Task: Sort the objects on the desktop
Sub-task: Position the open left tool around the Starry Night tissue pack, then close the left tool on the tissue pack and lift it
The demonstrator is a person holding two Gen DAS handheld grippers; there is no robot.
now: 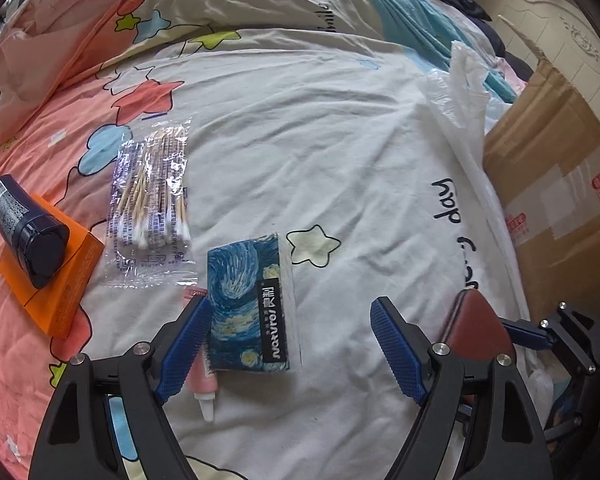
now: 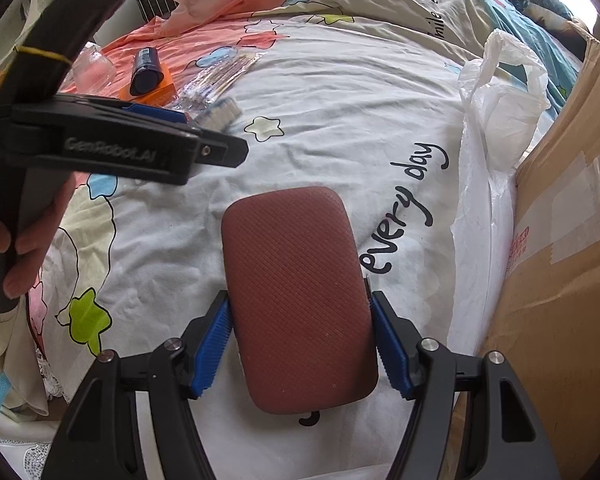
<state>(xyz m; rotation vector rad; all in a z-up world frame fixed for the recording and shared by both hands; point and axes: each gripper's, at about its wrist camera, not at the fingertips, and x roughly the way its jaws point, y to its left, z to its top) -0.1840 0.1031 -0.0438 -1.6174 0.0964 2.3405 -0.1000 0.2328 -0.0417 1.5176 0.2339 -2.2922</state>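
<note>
Where "natural" shows: tissue pack (image 1: 252, 304).

Matt textured case (image 2: 298, 300), cotton quilt (image 2: 340, 92)

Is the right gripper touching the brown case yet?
Touching. In the right wrist view both blue pads of the right gripper press against the long sides of the brown case, with no gap showing.

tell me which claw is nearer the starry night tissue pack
Left. The left claw is open, one finger beside the tissue pack. The right claw is off to its right, shut on the brown case.
</note>
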